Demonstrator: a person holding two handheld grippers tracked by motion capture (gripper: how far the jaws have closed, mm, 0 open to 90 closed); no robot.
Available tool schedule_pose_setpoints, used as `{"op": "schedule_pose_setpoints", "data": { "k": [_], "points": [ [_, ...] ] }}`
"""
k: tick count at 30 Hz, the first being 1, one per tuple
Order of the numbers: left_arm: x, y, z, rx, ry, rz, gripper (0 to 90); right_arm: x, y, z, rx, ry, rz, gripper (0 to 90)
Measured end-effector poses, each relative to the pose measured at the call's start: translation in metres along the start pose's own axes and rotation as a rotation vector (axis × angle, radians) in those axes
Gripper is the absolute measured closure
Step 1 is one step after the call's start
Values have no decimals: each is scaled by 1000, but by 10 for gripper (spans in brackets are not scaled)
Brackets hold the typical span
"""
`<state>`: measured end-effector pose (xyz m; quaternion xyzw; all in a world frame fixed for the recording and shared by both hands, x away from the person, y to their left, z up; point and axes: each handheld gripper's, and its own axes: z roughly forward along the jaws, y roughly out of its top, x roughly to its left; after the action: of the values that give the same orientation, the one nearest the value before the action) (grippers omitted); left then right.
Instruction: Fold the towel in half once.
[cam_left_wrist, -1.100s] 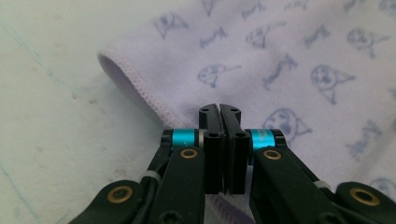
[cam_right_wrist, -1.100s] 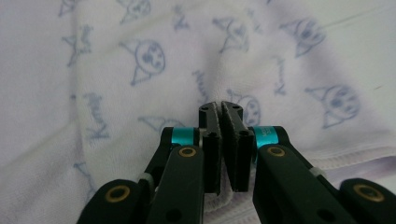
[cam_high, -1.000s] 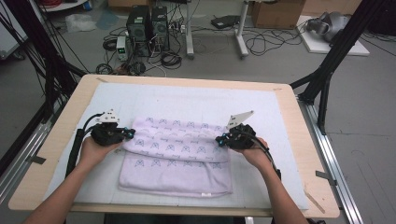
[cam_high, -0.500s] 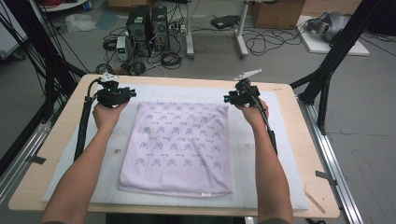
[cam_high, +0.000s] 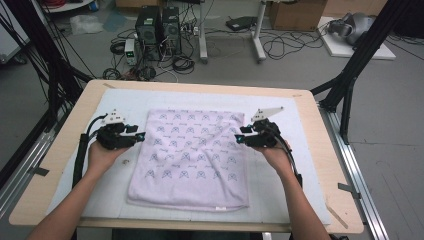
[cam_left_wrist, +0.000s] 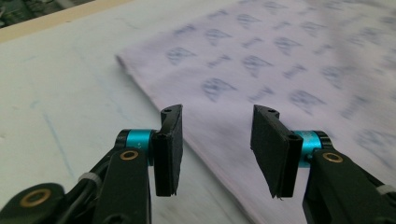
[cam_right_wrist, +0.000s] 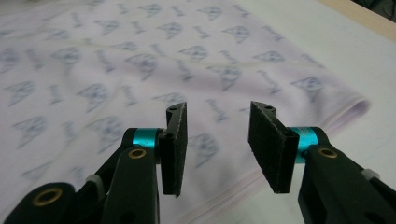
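Observation:
A pale lilac towel (cam_high: 192, 160) with a blue print lies spread flat on the white mat (cam_high: 125, 100). My left gripper (cam_high: 141, 135) hovers at the towel's left edge, about halfway along it, pointing inward. My right gripper (cam_high: 239, 137) is level with it at the right edge. Both pairs of jaws have just been opening and hold nothing. In the left gripper view the left gripper (cam_left_wrist: 217, 149) stands open over the towel's edge (cam_left_wrist: 280, 60). In the right gripper view the right gripper (cam_right_wrist: 217, 144) stands open above the printed cloth (cam_right_wrist: 116, 60).
The mat covers most of a wooden table (cam_high: 200, 86). Bare mat runs along both sides of the towel and beyond its far edge. Computer towers (cam_high: 157, 25) and cables lie on the floor past the table. Black frame posts (cam_high: 350, 75) rise at left and right.
A second ago both grippers held the folded towel's upper edge. They carried it to the far side, unfolding the towel, then let go and drew back to its sides with jaws apart.

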<state>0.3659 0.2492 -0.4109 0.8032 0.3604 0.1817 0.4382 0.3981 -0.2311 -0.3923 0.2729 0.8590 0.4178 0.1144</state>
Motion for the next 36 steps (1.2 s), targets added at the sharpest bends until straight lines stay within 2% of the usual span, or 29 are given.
{"op": "schedule_pose_setpoints", "data": {
  "k": [2,3,5,7,11,12,16,17,18,19,20,21,23,25,26,27,28,29,30,31,33,34,36],
  "points": [
    [-11,-8,-9,1,-30,17,526,19,-11,-7,-25,42,-16,571],
    [-18,-14,-15,2,-49,26,523,26,-14,-9,-22,48,-30,572],
    [-28,-23,-23,16,-80,44,513,44,-23,-11,8,109,-41,560],
    [-39,-34,-31,20,-108,50,508,62,-33,-15,-19,116,-90,572],
    [-61,-53,-48,40,-162,86,512,85,-56,-21,-21,199,-101,576],
    [-68,-58,-53,57,-184,107,520,90,-61,-22,-25,213,-104,579],
    [-83,-74,-63,105,-256,162,582,110,-83,-24,10,267,-142,589],
    [-85,-77,-63,118,-269,171,623,112,-87,-23,23,267,-151,589],
    [-86,-78,-63,129,-263,180,670,113,-90,-22,43,270,-152,603],
    [-85,-80,-62,132,-277,176,704,114,-92,-21,56,268,-157,605],
    [-84,-79,-62,130,-297,167,768,114,-94,-21,44,263,-164,614],
    [-83,-78,-63,137,-280,168,824,114,-93,-22,47,264,-155,626],
    [-79,-75,-66,134,-219,156,884,114,-93,-22,50,253,-159,685],
    [-72,-74,-70,119,-201,123,886,114,-94,-24,48,251,-165,780],
    [-70,-74,-71,113,-208,117,886,114,-94,-24,54,249,-172,800],
    [-71,-74,-72,97,-232,110,883,115,-94,-25,54,251,-170,840],
    [-73,-74,-72,84,-265,111,844,114,-94,-25,56,256,-172,850],
    [-76,-74,-71,83,-293,119,747,114,-94,-25,56,257,-169,853],
    [-80,-74,-69,98,-310,137,665,114,-94,-25,54,258,-163,855],
    [-84,-74,-66,117,-316,154,630,113,-94,-25,56,264,-158,856],
    [-87,-76,-59,157,-320,173,662,112,-94,-25,53,273,-146,863],
    [-87,-78,-58,148,-325,167,754,112,-94,-24,52,273,-151,867],
    [-85,-77,-60,147,-340,160,848,113,-95,-25,50,282,-152,870]
  ]
}}
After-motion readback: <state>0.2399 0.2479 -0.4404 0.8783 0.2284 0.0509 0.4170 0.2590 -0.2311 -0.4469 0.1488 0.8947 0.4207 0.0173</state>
